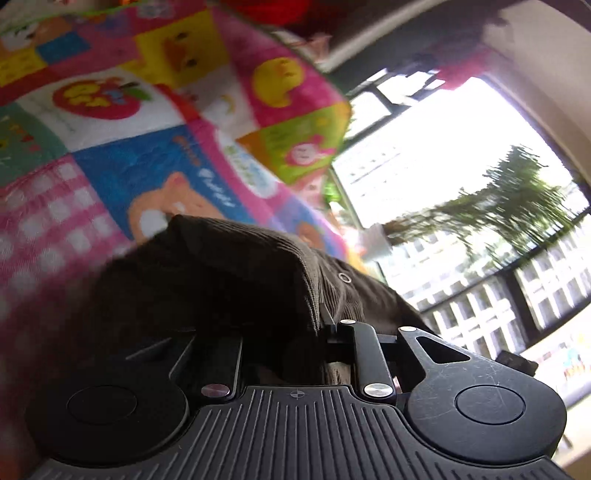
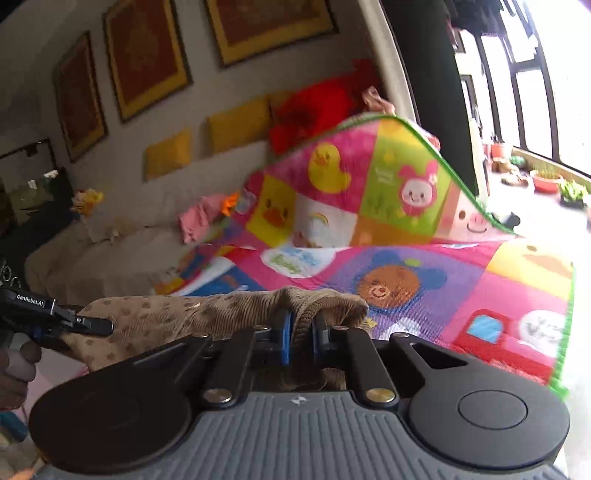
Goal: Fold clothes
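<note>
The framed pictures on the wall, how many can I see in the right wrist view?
3: left framed picture, middle framed picture, right framed picture, cut by the top edge. More may hang outside the view.

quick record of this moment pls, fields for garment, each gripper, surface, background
garment: brown corduroy garment, dotted lining showing, stretched between both grippers
right hand-held gripper: shut on the garment's edge
left hand-held gripper: shut on the garment's other end
surface: colourful cartoon patchwork blanket, far corner curled up
background: framed pictures, yellow cushions, window
</note>
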